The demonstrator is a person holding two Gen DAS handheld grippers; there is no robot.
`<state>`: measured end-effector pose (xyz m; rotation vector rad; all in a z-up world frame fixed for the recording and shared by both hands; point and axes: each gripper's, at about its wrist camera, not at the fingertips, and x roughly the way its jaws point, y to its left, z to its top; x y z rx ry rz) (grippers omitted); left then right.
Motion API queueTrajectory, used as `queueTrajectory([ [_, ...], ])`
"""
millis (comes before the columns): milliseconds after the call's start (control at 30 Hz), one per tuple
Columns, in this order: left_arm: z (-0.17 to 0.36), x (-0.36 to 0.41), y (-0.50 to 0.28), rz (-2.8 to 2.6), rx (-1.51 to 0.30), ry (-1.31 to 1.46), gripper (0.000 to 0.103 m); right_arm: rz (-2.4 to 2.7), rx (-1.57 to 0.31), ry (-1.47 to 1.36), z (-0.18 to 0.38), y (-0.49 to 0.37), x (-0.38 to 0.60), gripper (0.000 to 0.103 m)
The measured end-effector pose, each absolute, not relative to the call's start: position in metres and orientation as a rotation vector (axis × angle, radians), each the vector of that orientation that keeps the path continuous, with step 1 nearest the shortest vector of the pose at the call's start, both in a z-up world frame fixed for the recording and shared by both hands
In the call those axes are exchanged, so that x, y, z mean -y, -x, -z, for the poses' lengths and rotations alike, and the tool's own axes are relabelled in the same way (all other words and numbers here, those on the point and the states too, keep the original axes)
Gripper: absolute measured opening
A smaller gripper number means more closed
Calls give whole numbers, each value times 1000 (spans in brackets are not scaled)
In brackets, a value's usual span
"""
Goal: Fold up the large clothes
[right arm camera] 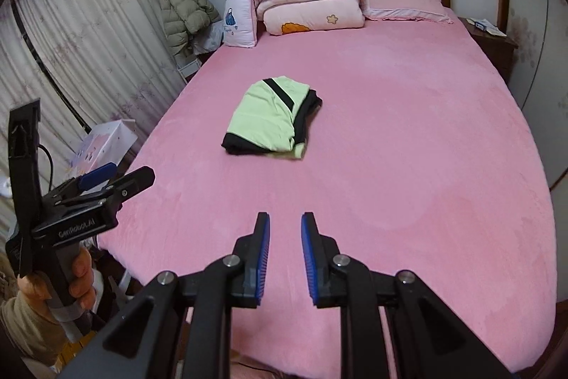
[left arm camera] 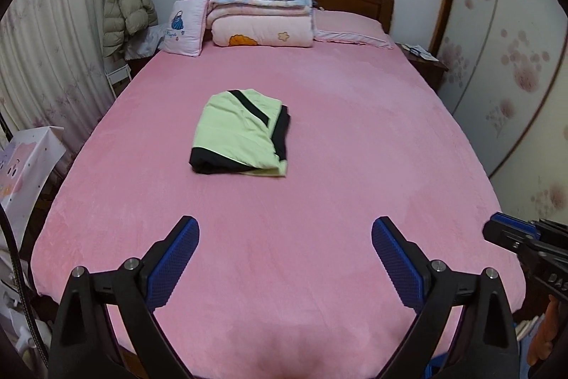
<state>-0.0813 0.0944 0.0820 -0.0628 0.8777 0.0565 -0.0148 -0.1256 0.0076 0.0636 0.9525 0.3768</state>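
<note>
Left wrist view: we see the folded garment at about 12 o'clock from the left gripper, well apart from the fingertips, on the middle of the pink bed. Its long axis runs roughly from 6 to 12 o'clock, tilted slightly toward 1 o'clock. The left jaws stand wide apart with nothing between them.

In the right wrist view the garment lies at about 11 o'clock from the right gripper, again well apart. The right jaws are nearly together, a narrow gap showing, and they hold nothing. We judge neither gripper clearly nearer, the garment lying a little to the left gripper's side.

The garment is a compact rectangular bundle, light green with black bands along the near edge and the 3 o'clock edge and one black diagonal stripe on top. Layers sit stacked; a pale corner protrudes at the near 5 o'clock corner. We judge the fold essentially complete.
</note>
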Motion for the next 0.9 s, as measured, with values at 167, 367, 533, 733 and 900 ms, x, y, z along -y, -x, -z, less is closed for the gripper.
queueTrajectory([
  [167, -76, -59, 108, -49, -896, 34, 97, -308, -941, -69, -3, 48, 147, 18],
  [367, -69, -39, 115, -78, -915, 5, 97, -207, -953, -139, 8, 62, 171, 29],
  [533, -70, -35, 116, -104, -918, 24, 97, -136, -931, -153, 6, 62, 182, 38],
  [733, -72, -28, 117, -84, -924, 32, 97, -130, -940, -158, 9, 64, 186, 44],
  [900, -73, -23, 118, -67, -918, 22, 98, -125, -928, -152, 5, 64, 188, 51],
])
